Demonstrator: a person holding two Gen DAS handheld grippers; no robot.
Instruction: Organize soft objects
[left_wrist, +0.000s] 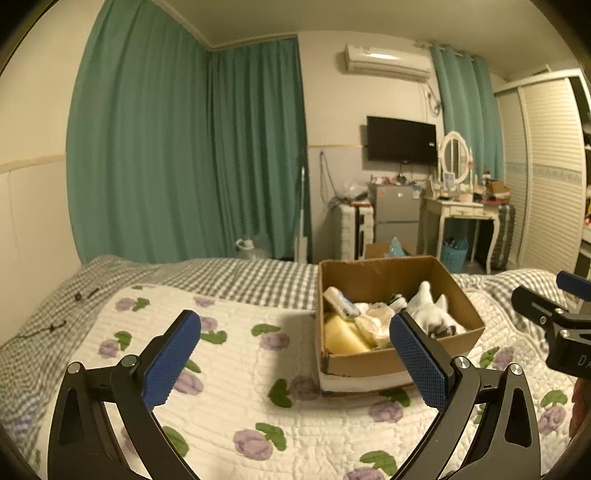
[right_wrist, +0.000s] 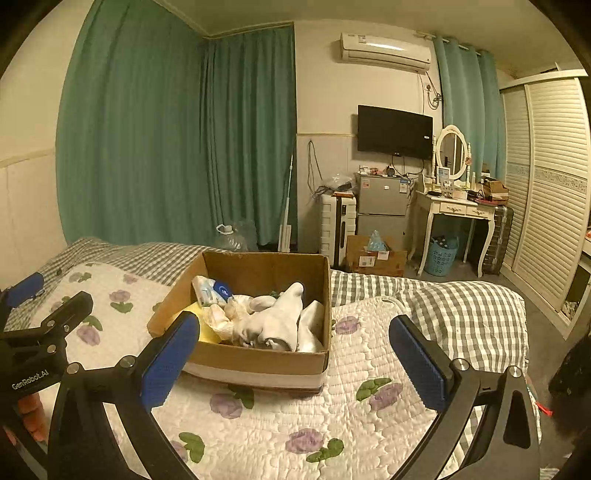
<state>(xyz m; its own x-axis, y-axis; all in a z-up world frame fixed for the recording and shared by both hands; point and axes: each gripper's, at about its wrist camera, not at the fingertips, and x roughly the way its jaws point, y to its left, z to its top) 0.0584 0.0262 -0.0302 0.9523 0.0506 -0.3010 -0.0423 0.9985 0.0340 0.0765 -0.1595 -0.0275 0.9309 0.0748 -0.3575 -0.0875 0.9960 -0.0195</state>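
Note:
A brown cardboard box (left_wrist: 373, 275) (right_wrist: 258, 271) sits on the bed's flowered quilt (left_wrist: 236, 373) (right_wrist: 369, 365). Inside lie white socks (left_wrist: 428, 304) (right_wrist: 284, 323), a yellow soft item (left_wrist: 341, 336) (right_wrist: 207, 332), a white and blue packet (left_wrist: 341, 301) (right_wrist: 210, 290) and crumpled pale cloth (left_wrist: 375, 323) (right_wrist: 225, 315). My left gripper (left_wrist: 295, 354) is open above the quilt, left of the box and in front of it, with nothing between its fingers. My right gripper (right_wrist: 293, 354) is open just before the box's near wall, holding nothing. Each gripper shows at the edge of the other's view.
A grey checked sheet (left_wrist: 255, 277) (right_wrist: 461, 306) covers the bed beyond the quilt. Green curtains (left_wrist: 184, 147) hang behind. On the floor past the bed stand a small fridge (right_wrist: 382, 206), a white dressing table (right_wrist: 454, 218), a blue basket (right_wrist: 441, 256) and another carton (right_wrist: 373, 256).

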